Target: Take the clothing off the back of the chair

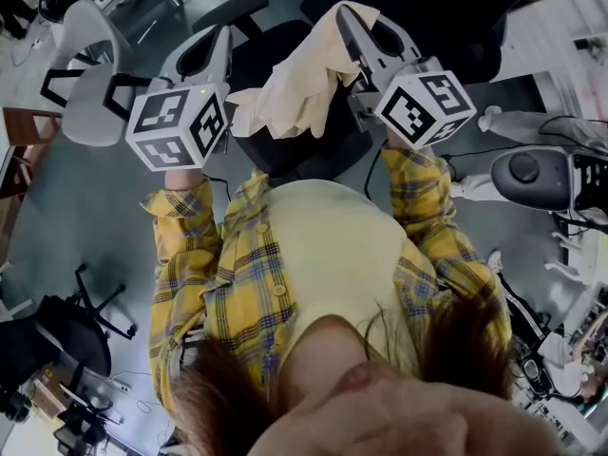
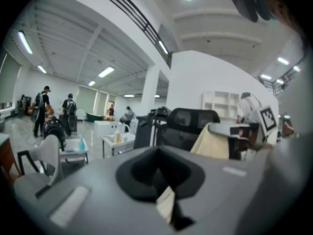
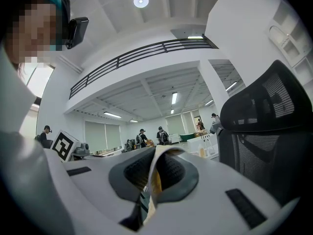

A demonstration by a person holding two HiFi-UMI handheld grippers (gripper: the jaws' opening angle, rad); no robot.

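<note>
A cream garment hangs between my two raised grippers, above a black mesh office chair. My right gripper is shut on the garment's top edge; in the right gripper view a fold of the cream cloth is pinched in the closed jaws, with the chair back close on the right. My left gripper is at the garment's left side. In the left gripper view a strip of cream cloth sits in its closed jaws, and the rest of the garment hangs ahead by the chair.
A white chair stands at the left and a dark stool lower left. Grey equipment and cables lie on the floor at the right. Several people stand far off by white tables.
</note>
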